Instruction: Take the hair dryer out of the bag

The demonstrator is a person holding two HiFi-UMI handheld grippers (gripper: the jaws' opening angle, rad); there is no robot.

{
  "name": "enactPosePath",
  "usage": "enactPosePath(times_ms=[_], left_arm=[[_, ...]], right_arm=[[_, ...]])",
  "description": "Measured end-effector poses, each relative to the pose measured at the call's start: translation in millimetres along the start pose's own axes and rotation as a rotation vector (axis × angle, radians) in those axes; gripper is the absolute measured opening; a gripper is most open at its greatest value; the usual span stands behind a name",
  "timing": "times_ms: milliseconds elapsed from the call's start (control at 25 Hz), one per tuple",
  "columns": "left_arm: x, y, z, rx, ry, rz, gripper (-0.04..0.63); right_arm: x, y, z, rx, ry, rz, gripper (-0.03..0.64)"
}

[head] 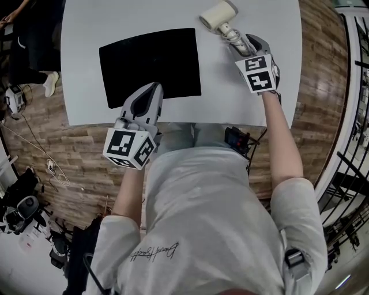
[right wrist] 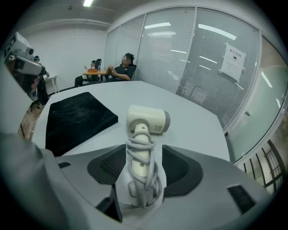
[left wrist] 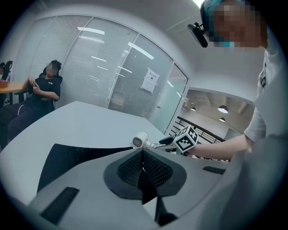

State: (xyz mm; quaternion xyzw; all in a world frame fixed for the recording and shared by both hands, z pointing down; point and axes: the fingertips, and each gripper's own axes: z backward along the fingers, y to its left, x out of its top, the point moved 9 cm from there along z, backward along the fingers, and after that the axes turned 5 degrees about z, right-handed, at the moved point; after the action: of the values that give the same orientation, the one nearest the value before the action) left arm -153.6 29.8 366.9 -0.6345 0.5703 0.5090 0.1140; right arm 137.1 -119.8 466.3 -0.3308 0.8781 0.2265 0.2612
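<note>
Right gripper stood wide astride hair dryer handle, left gripper shut at bag's near edge; best backed straight off, clear of cord.

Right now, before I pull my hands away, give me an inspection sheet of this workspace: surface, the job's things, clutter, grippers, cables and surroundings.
Surface: pale table, holding only the job's things.
Job's things: black bag lies flat at the left; hair dryer lies outside it, on the table at the right.
Clutter: nothing seen on the table.
Grippers: left gripper has its jaws together, tip over the bag's near part; right gripper is open, with the dryer's handle between its jaws but not pressed.
Cables: cord wound round the dryer's handle; loose cable on the floor at the left.
Surroundings: wood floor, glass partition with blinds, seated person at a far table.
</note>
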Motion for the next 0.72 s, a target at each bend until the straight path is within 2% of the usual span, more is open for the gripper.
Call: enactPosePath(times_ms=[240, 480, 720], left_arm=[[11, 2, 4, -0.008, -0.030, -0.017, 0.012], [23, -4, 4, -0.012, -0.035, -0.060, 0.012], [31, -10, 6, -0.023, -0.033, -0.095, 0.012]], right_arm=[[17, 2, 28, -0.023, -0.055, -0.035, 0.208], [27, 14, 60, -0.022, -0.135, -0.063, 0.075], [40, 46, 94, 0.049, -0.226, -0.071, 0.034]])
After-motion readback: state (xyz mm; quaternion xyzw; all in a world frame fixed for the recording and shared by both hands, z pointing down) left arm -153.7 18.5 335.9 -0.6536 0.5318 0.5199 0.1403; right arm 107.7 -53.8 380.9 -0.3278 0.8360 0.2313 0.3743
